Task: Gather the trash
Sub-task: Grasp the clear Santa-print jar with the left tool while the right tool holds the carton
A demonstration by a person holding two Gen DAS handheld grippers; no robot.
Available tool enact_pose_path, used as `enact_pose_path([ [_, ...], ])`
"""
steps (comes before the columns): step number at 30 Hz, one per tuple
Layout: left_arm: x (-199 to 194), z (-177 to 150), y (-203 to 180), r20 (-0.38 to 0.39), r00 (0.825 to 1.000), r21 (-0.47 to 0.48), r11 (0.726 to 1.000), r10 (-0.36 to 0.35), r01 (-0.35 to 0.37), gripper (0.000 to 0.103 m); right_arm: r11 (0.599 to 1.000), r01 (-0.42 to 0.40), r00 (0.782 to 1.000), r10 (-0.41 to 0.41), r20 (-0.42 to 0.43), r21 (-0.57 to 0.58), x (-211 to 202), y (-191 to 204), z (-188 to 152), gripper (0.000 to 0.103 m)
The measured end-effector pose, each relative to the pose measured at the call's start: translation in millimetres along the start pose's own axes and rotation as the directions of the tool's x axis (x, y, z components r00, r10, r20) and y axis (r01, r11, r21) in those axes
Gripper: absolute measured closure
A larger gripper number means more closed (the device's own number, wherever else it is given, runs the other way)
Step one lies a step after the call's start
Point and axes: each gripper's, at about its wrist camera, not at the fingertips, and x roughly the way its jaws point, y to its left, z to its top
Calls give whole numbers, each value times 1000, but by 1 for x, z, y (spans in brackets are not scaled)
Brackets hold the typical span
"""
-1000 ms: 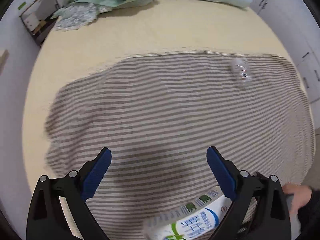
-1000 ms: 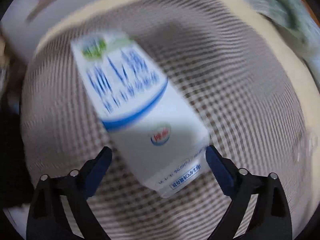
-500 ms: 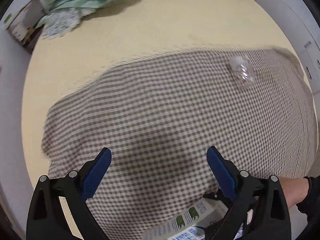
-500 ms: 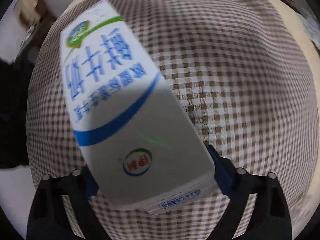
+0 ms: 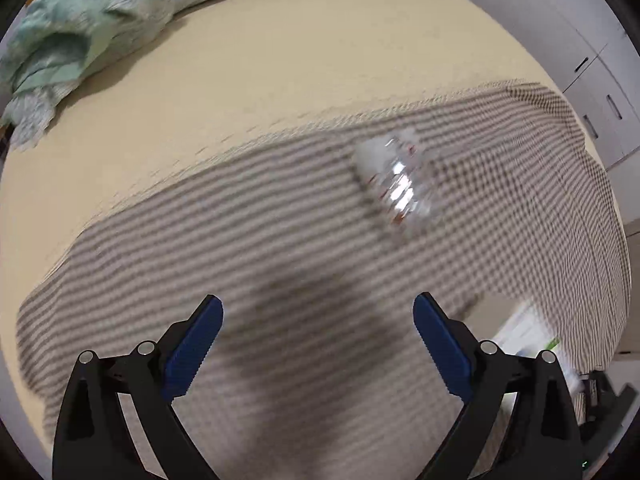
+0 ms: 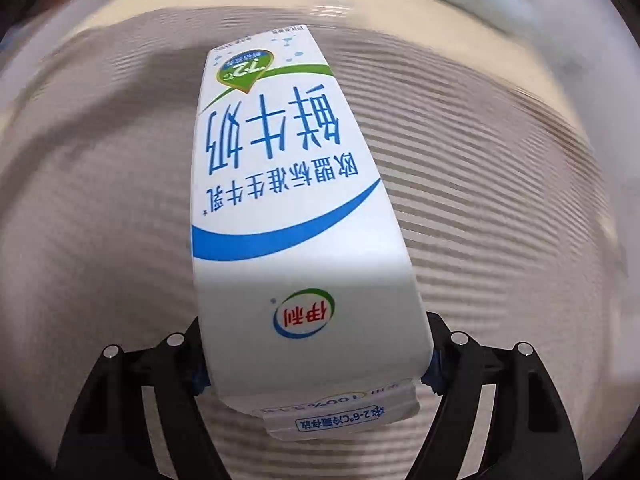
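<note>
— Since a second ago our right gripper (image 6: 316,356) has rolled round, so the milk carton (image 6: 296,200), which lay askew across the view, now runs straight up the middle of the right wrist view. Its jaws have just been closing, and the carton sits between them.

— Do the pads press on it?

— We see the blue pads hard against both sides of the carton near its folded top, which points toward the camera, so we call that a grip. Behind it lies the checked blanket (image 6: 500,200), badly smeared by motion.

— And our left gripper (image 5: 318,344)?

— Its jaws stand wide apart with nothing between them, only the blanket beneath. It has slid across the bed (image 5: 300,60): the clear plastic bottle (image 5: 394,184) that sat far off to the right now lies nearer the centre of the left wrist view, ahead of the fingers and a little to the right, on the blanket.

— Is the bottle crushed?

— We cannot say; it is blurred, perhaps crumpled. A pale green quilt (image 5: 80,40) is bunched at the far left of the bed, well apart from the bottle.
</note>
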Motion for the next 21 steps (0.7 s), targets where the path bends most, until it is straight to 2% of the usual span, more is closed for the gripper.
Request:
enact_pose_path([
  [2, 18, 14, -12, 32, 999, -30, 999, 17, -16, 10, 992, 32, 999, -31, -12, 125, 8, -25, -1, 31],
  [3, 28, 20, -18, 45, 999, -60, 998, 2, 0, 10, 981, 36, 999, -34, -16, 189, 13, -37, 1, 31],
  [5, 53, 35, -29, 46, 999, -128, 992, -15, 21, 10, 962, 56, 998, -55, -13, 269, 21, -50, 8, 31],
  [7, 72, 45, -37, 45, 999, -196, 981, 15, -6, 10, 939, 50, 999, -53, 0, 341, 25, -61, 7, 31],
  [8, 79, 48, -40, 51, 999, -227, 974, -1, 12, 6, 928, 47, 999, -51, 1, 371, 29, -59, 5, 31],
  [10, 95, 53, -48, 49, 997, -284, 956, -58, 70, 6, 894, 7, 1000, -14, 13, 448, 33, -67, 0, 31],
  [15, 111, 52, -67, 23, 997, -272, 959, -73, 77, 8, 847, -39, 999, 26, 33, 531, 49, -80, -3, 31],
  [16, 111, 50, -69, 29, 997, -264, 961, -78, 82, 15, 839, -47, 999, 32, 37, 542, 51, -79, -4, 31],
  [17, 110, 49, -71, 43, 996, -250, 964, -83, 91, 47, 836, -48, 999, 31, 41, 546, 58, -89, -9, 31],
  [19, 103, 45, -77, 63, 997, -196, 978, -55, 66, 46, 840, -47, 999, 27, 45, 540, 58, -92, -13, 31],
  [21, 90, 38, -79, 101, 992, -164, 982, -76, 92, 46, 840, -52, 998, 31, 48, 540, 53, -85, -21, 31],
])
